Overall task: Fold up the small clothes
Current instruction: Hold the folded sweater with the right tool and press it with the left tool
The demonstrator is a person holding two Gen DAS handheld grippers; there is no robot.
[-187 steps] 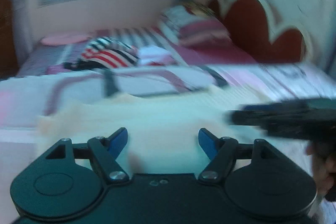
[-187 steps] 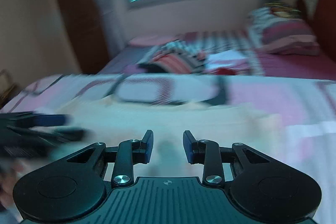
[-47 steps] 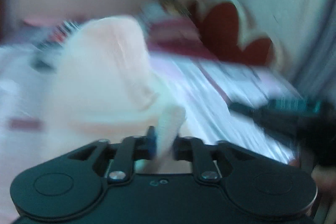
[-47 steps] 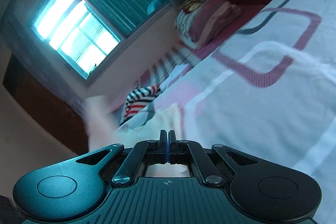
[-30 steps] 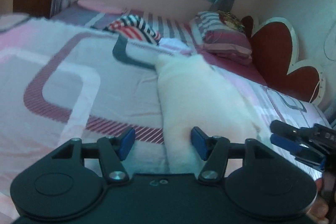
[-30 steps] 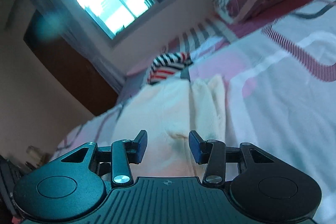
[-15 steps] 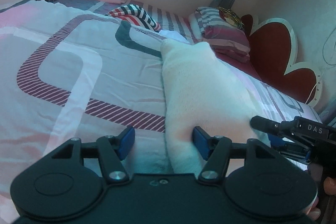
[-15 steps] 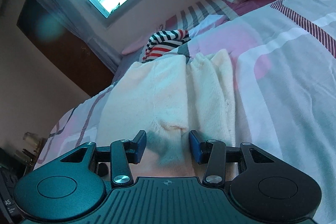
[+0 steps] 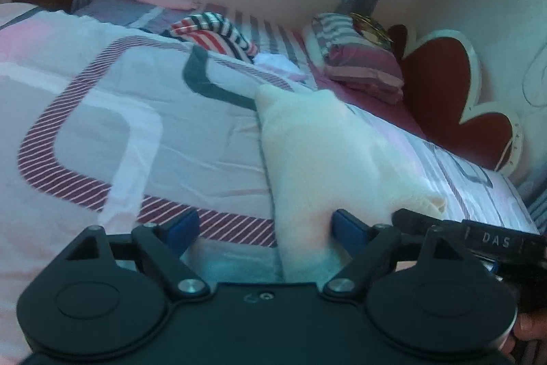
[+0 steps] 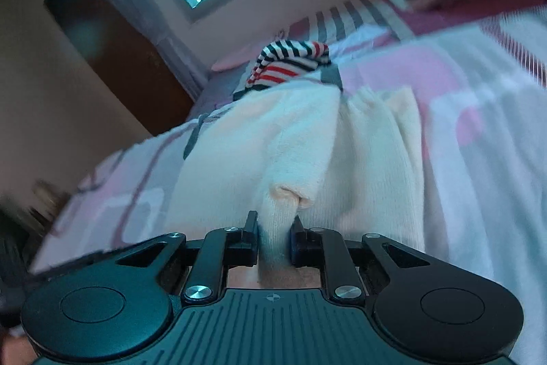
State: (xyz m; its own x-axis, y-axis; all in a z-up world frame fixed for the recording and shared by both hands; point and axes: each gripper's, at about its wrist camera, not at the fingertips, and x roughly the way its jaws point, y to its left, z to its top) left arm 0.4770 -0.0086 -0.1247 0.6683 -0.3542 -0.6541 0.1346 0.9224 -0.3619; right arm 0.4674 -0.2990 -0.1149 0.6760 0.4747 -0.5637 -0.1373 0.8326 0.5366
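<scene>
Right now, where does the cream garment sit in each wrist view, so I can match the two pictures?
Left wrist view: the cream garment runs up the centre-right of the bed, its near end between the opening left gripper.
Right wrist view: it fills the centre, a fold between the closing right gripper.
Shared landmark: the striped clothing beyond the garment's far end.
</scene>
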